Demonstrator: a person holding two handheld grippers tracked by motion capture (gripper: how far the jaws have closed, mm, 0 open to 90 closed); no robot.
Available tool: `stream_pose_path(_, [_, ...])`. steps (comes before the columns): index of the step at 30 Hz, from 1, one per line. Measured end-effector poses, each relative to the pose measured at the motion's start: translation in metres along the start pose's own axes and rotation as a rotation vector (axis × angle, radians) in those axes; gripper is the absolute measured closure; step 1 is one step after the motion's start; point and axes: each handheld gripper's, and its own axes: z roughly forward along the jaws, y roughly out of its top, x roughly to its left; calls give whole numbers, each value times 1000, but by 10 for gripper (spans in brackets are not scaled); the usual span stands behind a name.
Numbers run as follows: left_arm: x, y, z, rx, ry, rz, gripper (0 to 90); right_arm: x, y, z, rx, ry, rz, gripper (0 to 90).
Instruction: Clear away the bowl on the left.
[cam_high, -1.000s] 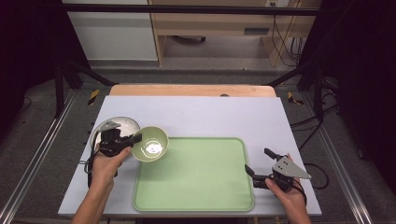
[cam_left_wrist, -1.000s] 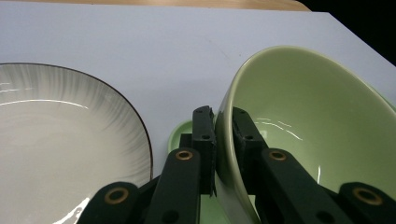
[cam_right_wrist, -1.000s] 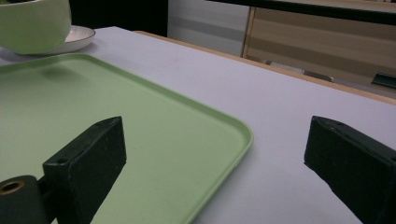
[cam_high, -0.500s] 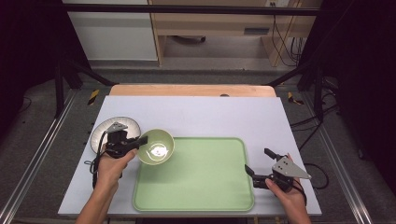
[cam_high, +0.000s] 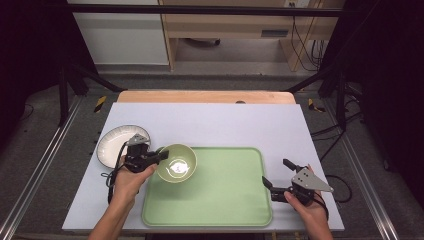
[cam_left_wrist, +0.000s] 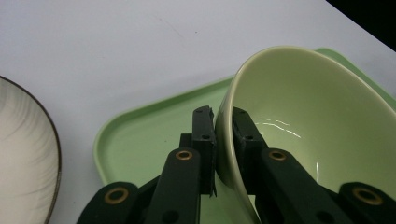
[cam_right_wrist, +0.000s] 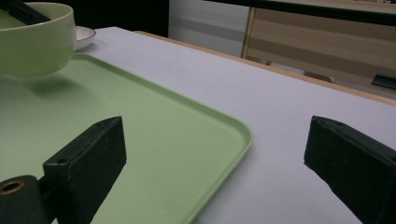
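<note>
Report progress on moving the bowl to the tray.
Done: the left gripper is shut on the rim of the green bowl, lifted off the table. In hand: the bowl hangs over the tray's left corner, a shadow beneath it. Left: setting it down and letting go. The right gripper waits open.

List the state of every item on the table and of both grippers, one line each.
Green bowl: upright, lifted above the tray's left end, rim pinched by the left gripper.
Green tray: flat on the table, nothing resting on it.
White plate: flat on the table, left of the tray, bare.
Left gripper: shut on the bowl's rim.
Right gripper: open, holding nothing, by the tray's right edge.
</note>
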Motion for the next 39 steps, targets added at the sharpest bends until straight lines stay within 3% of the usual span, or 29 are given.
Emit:
stream_pose_path(23, [-39,-7,25,79,-100,65,819,-2,1,-3,-8,-4,1,58])
stream_pose_path(29, [-47,-9,30,100,-112,91,819,-2,1,-3,-6,-5,1,58])
stream_pose_path(39, [-54,-13,38,126,-131,99,819,-2,1,-3,-6,-6,1,58])
